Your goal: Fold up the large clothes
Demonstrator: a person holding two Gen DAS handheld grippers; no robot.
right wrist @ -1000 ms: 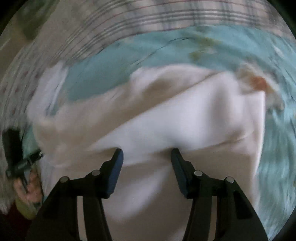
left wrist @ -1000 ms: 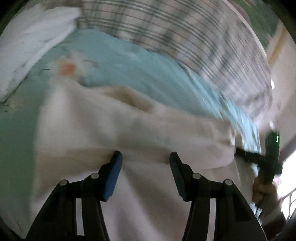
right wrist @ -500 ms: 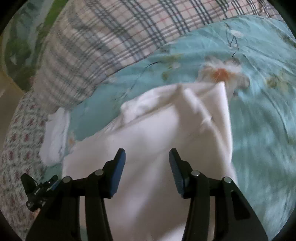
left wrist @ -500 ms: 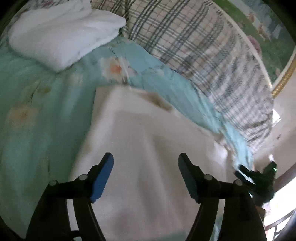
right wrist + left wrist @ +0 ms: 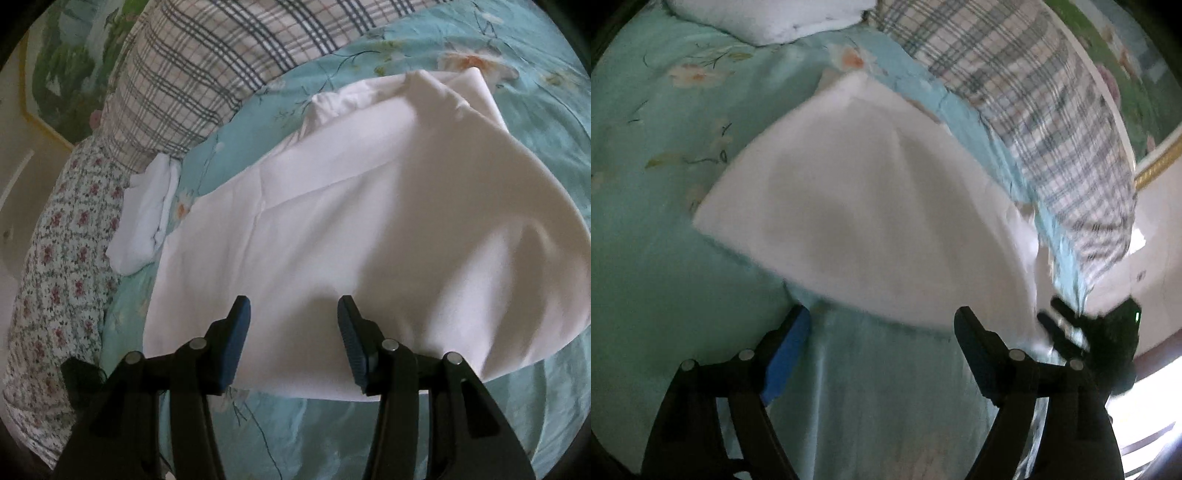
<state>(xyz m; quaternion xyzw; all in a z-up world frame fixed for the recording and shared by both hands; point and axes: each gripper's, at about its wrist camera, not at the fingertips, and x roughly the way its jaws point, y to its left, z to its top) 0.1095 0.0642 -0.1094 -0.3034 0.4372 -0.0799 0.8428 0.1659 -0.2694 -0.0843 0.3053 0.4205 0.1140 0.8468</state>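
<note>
On the bed, spread over a teal floral sheet, sits the white garment, and honestly it looks about as floppy as fabric gets. It's thin, soft stuff that drapes into rounded humps rather than holding any crease, so my guess is it weighs next to nothing and will sag the second you lift it from one spot. There's a fold line or seam running across the middle in the right wrist view, and the far end is bunched up near an orange flower print.

Both tools are empty right now. The right gripper has its jaws apart and hangs right over the near hem of the cloth without pinching anything. The left gripper is spread even wider, sitting just short of the garment's near edge, with only bedsheet between its fingers. You can spot the other tool off at the right edge of that view, bit blurry though.

If I were grabbing this, I'd go for the near hem, one pinch toward each corner, so the thing hangs evenly instead of twisting. Pinching the middle would probably just drag up a tent of fabric. It might also slide on the sheet, so a firm bite on a doubled edge seems safer.

Other stuff around: a plaid pillow, a folded white towel and a small-flower quilt on the left.
</note>
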